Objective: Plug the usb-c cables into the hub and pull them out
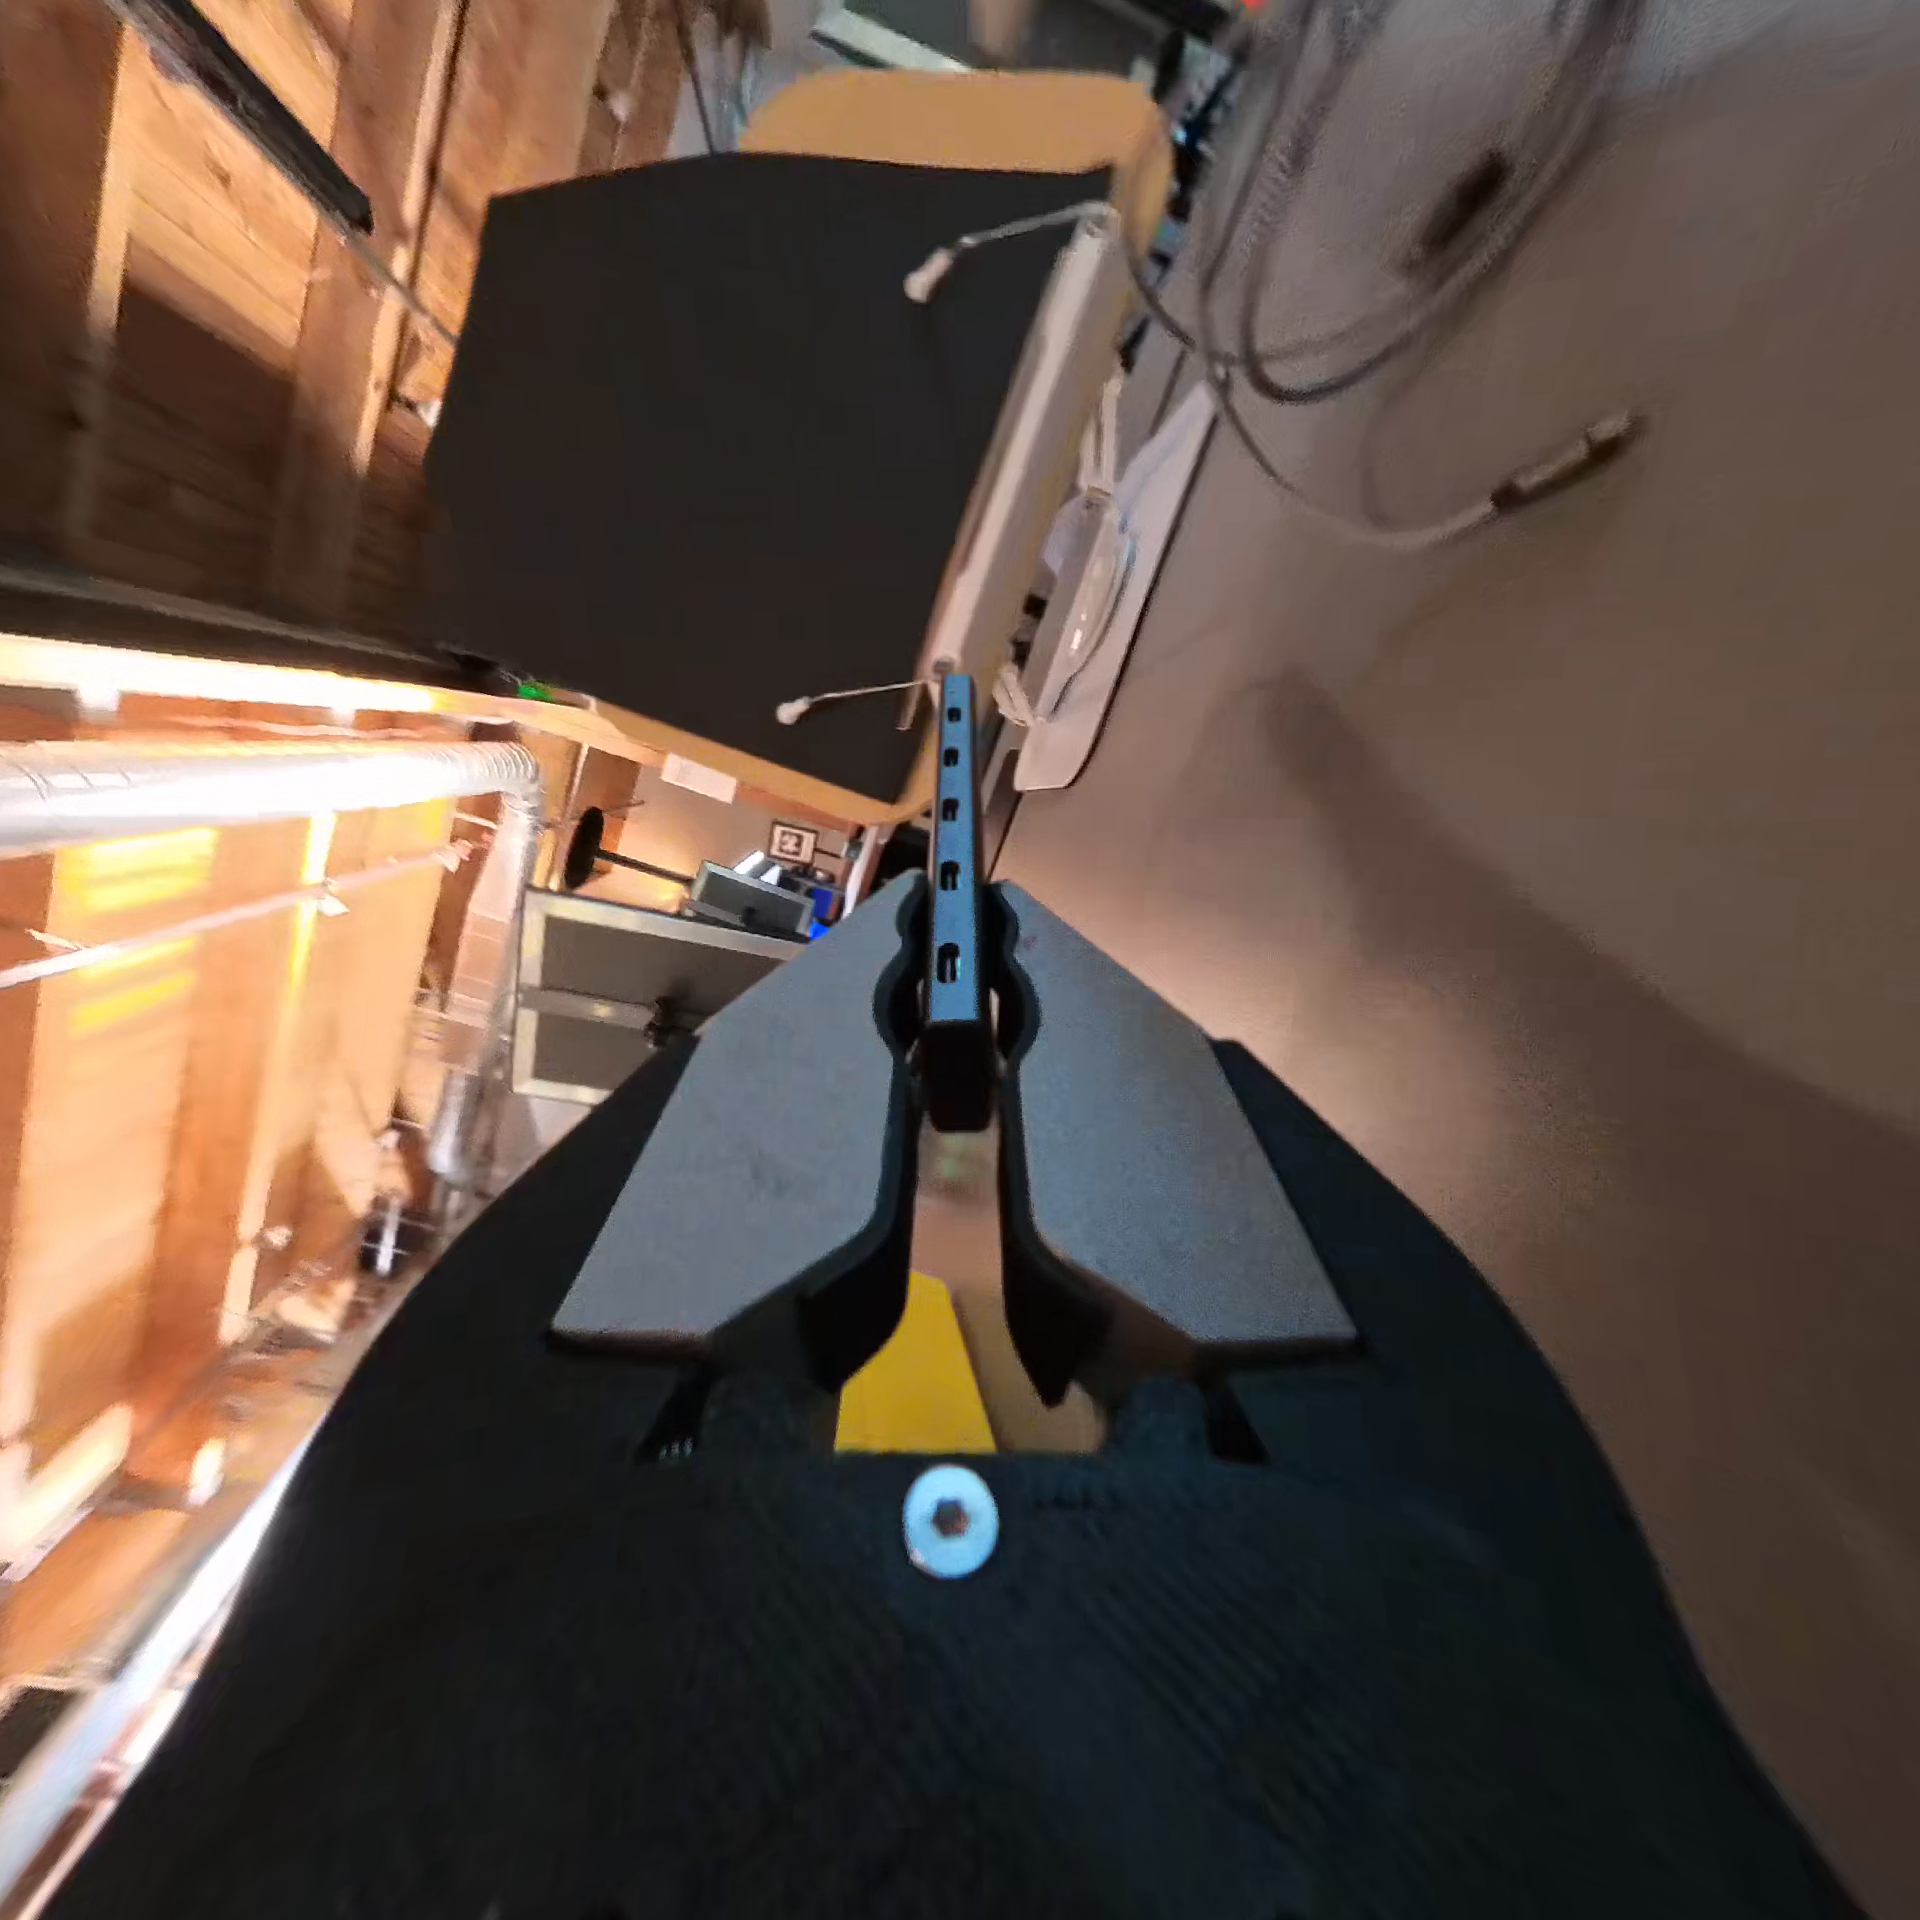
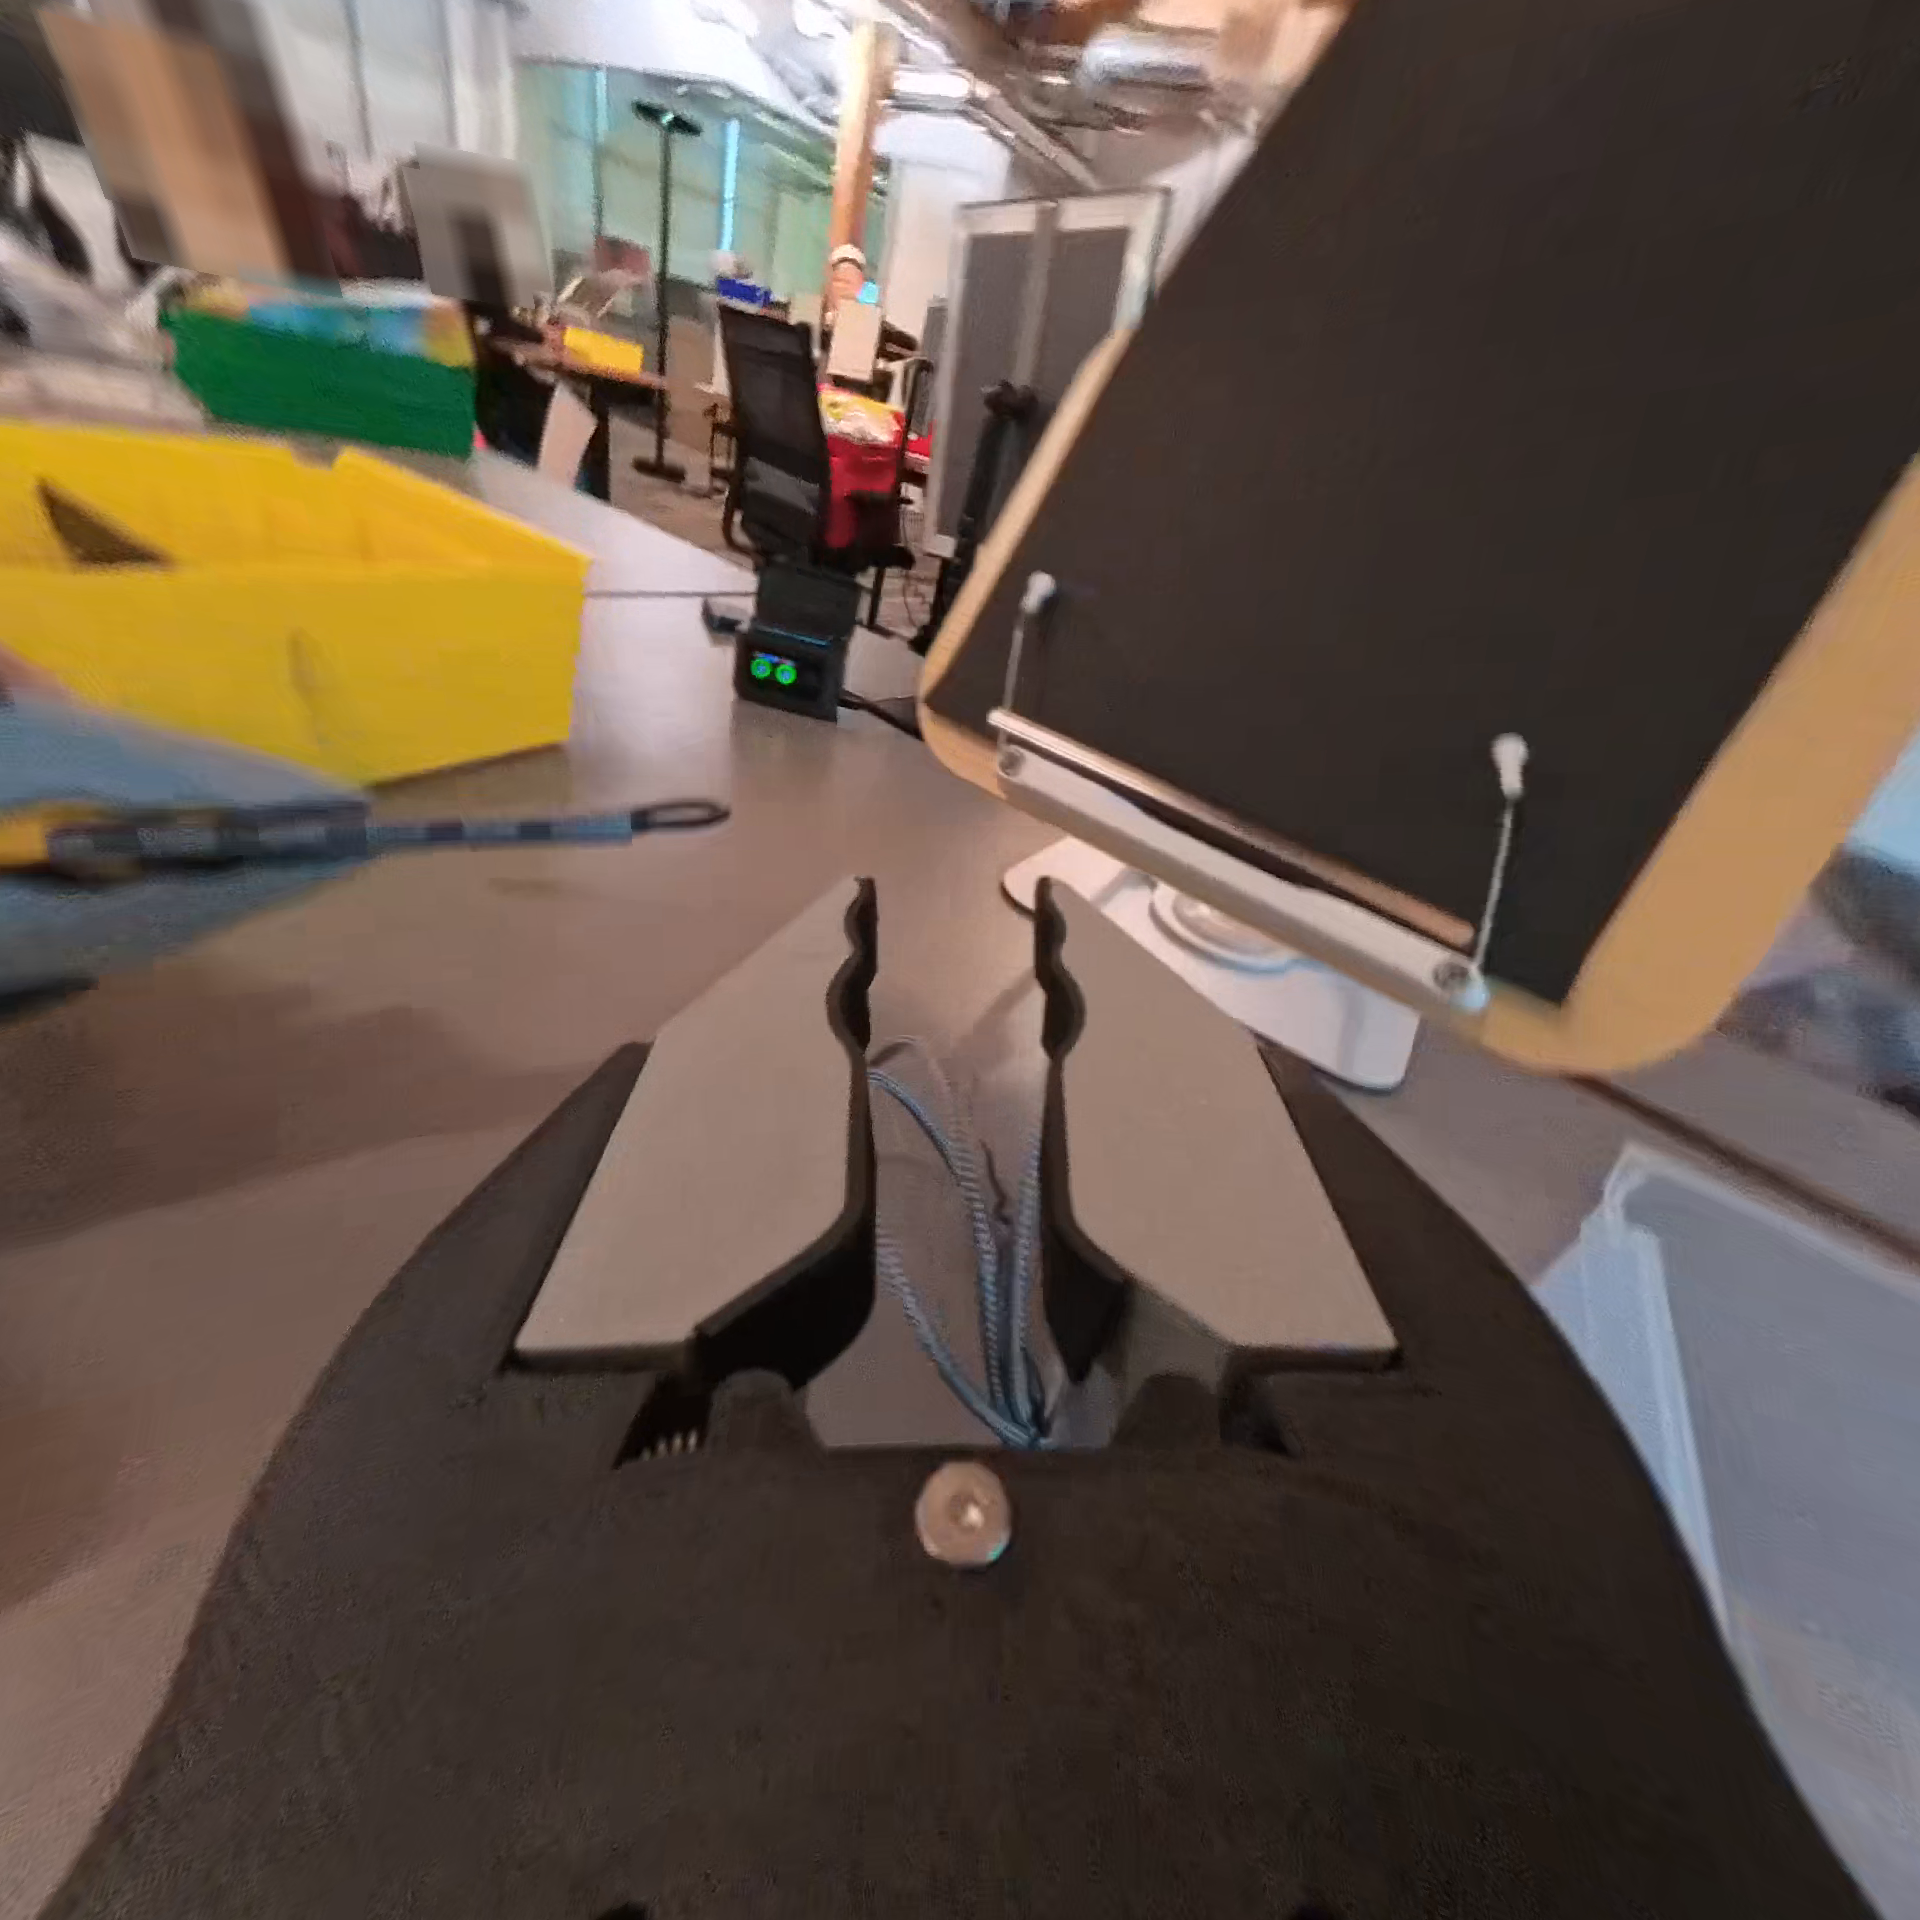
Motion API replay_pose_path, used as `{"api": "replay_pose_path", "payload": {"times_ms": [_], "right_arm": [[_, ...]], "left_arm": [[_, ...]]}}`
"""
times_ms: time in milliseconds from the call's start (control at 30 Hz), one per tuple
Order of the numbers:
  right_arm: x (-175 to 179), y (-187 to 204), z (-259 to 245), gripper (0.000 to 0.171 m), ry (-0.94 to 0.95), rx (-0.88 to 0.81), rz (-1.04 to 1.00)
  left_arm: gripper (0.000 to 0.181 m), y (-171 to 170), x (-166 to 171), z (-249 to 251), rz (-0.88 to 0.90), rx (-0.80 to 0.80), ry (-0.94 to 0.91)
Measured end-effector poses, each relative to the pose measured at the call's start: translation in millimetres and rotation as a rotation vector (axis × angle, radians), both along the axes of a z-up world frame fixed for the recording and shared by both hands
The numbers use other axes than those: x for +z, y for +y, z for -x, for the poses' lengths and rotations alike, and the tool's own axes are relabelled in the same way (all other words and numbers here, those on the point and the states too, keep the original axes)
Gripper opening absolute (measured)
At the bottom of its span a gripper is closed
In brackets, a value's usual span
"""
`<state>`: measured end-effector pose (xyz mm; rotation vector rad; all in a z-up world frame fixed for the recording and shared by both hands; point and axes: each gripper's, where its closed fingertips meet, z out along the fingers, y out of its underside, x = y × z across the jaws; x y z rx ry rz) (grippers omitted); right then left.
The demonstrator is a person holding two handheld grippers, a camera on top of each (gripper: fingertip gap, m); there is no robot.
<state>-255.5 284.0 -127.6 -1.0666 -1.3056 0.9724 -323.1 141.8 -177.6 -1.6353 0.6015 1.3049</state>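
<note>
Hub held, nothing plugged yet

Left tongs [image 1: 951, 940] clamped on hub [image 1: 956, 862], ports bare; right tongs [image 2: 951, 914] parted, empty, over braided cables [image 2: 971, 1195] on worktop [image 2: 675, 935]; plugging and pulling remain, seemingly.

One hub [image 1: 958, 883], with five ports showing along its edge. Two grippers [image 1: 958, 914] [image 2: 951, 935], two fingers [image 2: 727, 1122] each. One yellow bin [image 2: 281, 603] at left, one green crate [image 2: 322, 384] upper left. One black board [image 2: 1455, 499] on one stand [image 2: 1226, 966]. Braided cables [image 2: 977, 1226]: count unclear.
</note>
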Motion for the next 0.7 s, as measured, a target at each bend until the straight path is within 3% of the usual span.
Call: {"api": "replay_pose_path", "payload": {"times_ms": [167,333,467,567,700], "right_arm": [[-9,34,-3,0.045,-0.030,-0.018,0.276],[-12,29,-2,0.049,-0.050,0.007,0.296],[-14,6,0,0.046,-0.071,0.090,0.205],[-26,-27,-1,0.025,-0.129,0.223,0.096],[-62,-62,-1,0.033,-0.316,0.381,0.105]], "left_arm": [[0.007,20,-24,0,0.086,0.002,0.091],[0.007,13,-38,5,0.095,-0.043,-0.092],[0.007,13,-49,-10,0.136,-0.133,-0.152],[0.007,13,-56,-17,0.170,-0.165,-0.158],[0.007,11,-55,-15,0.158,-0.184,-0.247]]}}
